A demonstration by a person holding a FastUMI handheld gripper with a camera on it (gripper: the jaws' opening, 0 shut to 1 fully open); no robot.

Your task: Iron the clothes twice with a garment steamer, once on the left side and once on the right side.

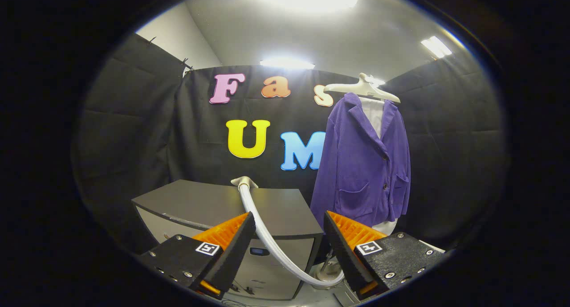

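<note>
Beyond my spread, empty gripper stands a grey cabinet; steamer hose runs between the fingers, purple jacket hangs further off.

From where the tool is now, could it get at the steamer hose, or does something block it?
Probably yes. The tool is open, and the white hose runs down through the gap between its fingers from the grey cabinet, with nothing in front of it.
</note>
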